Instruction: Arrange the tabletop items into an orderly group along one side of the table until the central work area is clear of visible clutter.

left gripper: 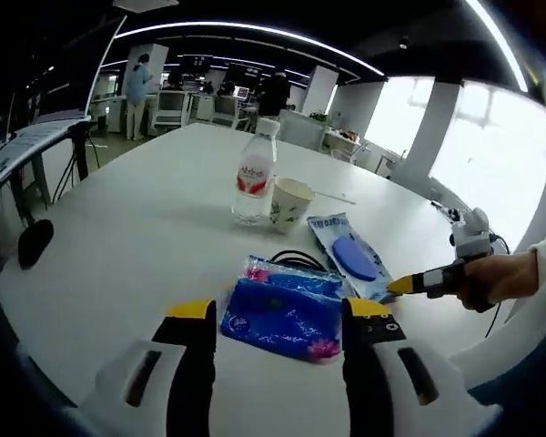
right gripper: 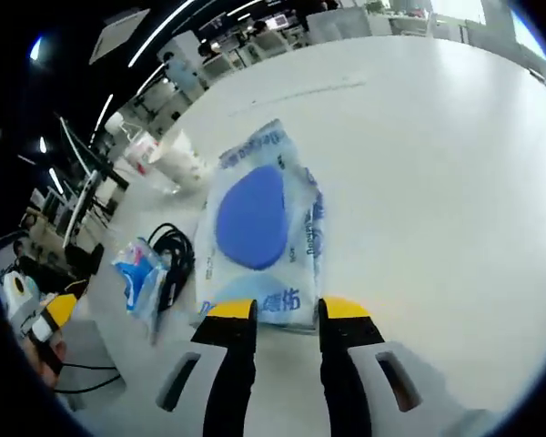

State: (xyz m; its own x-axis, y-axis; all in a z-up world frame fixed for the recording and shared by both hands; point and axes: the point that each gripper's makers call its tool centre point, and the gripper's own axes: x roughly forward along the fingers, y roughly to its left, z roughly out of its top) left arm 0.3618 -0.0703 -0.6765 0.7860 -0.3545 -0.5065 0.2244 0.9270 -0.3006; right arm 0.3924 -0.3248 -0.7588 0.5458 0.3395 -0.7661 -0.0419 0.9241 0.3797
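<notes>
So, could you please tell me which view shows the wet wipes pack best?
The right gripper view: the wet wipes pack lies large and face-up, just beyond the jaws. In the left gripper view, the pack is smaller and seen at a slant, beside the blue tissue packet.

So the left gripper view sits low over the near edge of the white table (left gripper: 118, 246), looking across it toward the far office, with the blue tissue pack (left gripper: 287, 314) right in front of its jaws. The right gripper view is tilted and much closer in, looking down along the tabletop at the wet wipes pack (right gripper: 259, 228), which nearly touches its jaws. Both views share the wipes, the tissue pack, the black cable (right gripper: 171, 250), the paper cup (left gripper: 289, 202) and the water bottle (left gripper: 253, 182).
</notes>
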